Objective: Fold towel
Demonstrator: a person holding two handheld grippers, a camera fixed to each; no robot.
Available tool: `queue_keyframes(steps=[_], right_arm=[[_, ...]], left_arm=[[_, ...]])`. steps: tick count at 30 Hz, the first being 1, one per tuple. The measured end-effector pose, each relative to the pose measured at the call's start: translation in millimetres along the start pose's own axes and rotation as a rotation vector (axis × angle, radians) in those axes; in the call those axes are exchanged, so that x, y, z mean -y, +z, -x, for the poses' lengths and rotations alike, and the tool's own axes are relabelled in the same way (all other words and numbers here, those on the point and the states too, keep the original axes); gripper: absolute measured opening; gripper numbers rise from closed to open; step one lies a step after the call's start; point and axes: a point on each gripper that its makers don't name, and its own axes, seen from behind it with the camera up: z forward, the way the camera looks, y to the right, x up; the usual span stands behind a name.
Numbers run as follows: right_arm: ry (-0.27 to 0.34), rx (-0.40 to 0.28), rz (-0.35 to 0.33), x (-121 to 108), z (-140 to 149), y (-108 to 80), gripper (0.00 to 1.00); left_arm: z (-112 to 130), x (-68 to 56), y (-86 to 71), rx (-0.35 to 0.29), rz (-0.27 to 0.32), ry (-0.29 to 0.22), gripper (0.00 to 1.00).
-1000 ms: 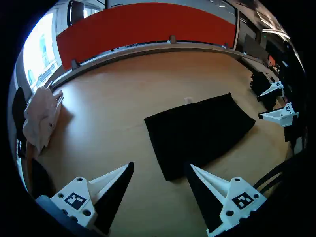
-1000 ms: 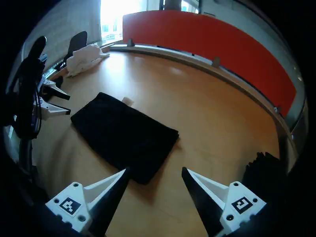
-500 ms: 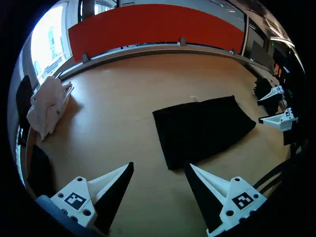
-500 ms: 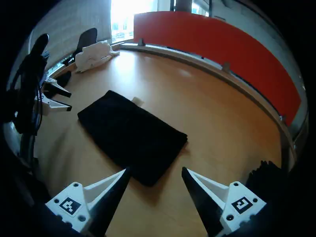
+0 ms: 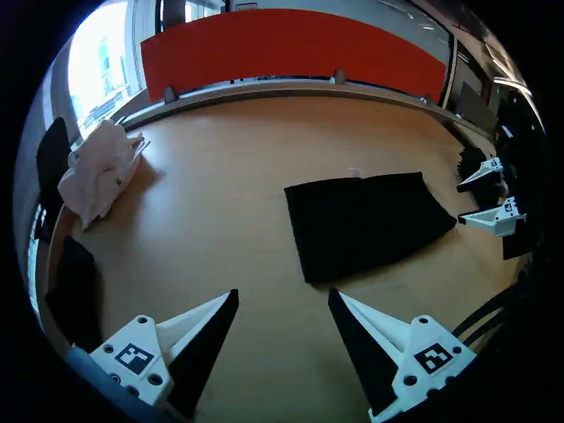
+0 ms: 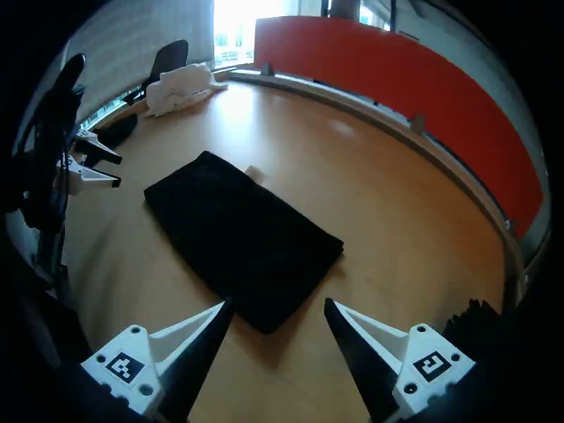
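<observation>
A black towel [image 5: 366, 222] lies flat in a rectangle on the wooden table [image 5: 225, 211]; the right gripper view has the same black towel [image 6: 243, 236] running diagonally. My left gripper [image 5: 282, 310] is open above the table, just short of the towel's near corner, nothing between its fingers. My right gripper [image 6: 277, 317] is open too, hovering at the towel's near end. The left gripper view also catches the right gripper [image 5: 486, 194] beyond the towel's far end, and the left gripper [image 6: 95, 166] appears at the left of the right gripper view.
A crumpled white cloth [image 5: 99, 169] sits at the table's far left edge. A red partition [image 5: 296, 42] runs along the back edge. A pile of dark cloth [image 6: 472, 331] lies near the right gripper. Black chairs [image 6: 166, 60] stand beyond the table.
Both grippers have drawn back a little from the towel and turned slightly, so the towel sits farther off in each view. Both stay open. The towel itself has not moved.
</observation>
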Motion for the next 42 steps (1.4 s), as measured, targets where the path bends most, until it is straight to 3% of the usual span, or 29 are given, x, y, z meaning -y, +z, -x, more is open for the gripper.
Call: queue_keyframes(steps=[10, 25, 31, 35, 42], right_arm=[[-0.021, 0.012, -0.036, 9.8, 14.8, 9.6, 0.96], [-0.020, 0.067, -0.073, 13.2, 33.6, 13.8, 0.53], [-0.017, 0.079, -0.076, 13.2, 35.6, 14.3, 0.50], [-0.017, 0.085, -0.079, 13.6, 36.8, 16.4, 0.37], [-0.019, 0.085, -0.087, 14.7, 36.3, 17.4, 0.35]], left_arm=[[8.9, 2.6, -12.3, 0.004, -0.014, -0.035, 0.94], [16.2, 8.1, -20.3, 0.011, -0.021, -0.065, 0.94], [17.5, 8.6, -21.4, 0.012, -0.021, -0.067, 0.94], [18.4, 9.1, -22.0, 0.012, -0.021, -0.070, 0.94], [20.1, 8.8, -21.8, 0.015, -0.019, -0.069, 0.94]])
